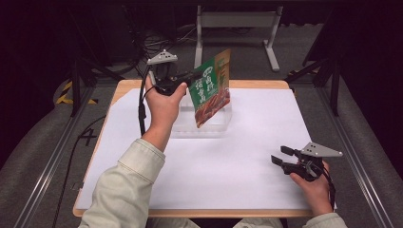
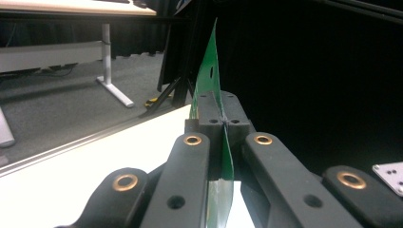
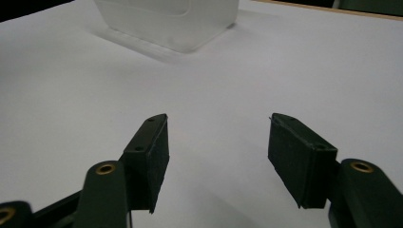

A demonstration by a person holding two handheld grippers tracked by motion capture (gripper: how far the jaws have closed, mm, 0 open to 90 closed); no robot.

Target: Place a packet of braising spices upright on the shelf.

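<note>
Above the white-covered table (image 1: 247, 156) the left gripper (image 1: 196, 75) clamps a green snack packet (image 1: 211, 88) by its edge, hanging it over a clear plastic box (image 1: 209, 124) — the right gripper (image 1: 278, 156) rests low near the front edge, jaws parted and empty; grey floor (image 1: 43, 142) and dark curtains surround

Clear container (image 1: 203, 124) on the surface (image 1: 247, 156), toward the far edge, left of centre. Snack pouch (image 1: 211, 88) raised above that container, tilted, lower end just over its opening, pinched at its left edge by the left hand-held gripper (image 1: 192, 76). Right hand-held gripper (image 1: 280, 156) low over the near right part, well apart from both, jaws parted around nothing.
</note>
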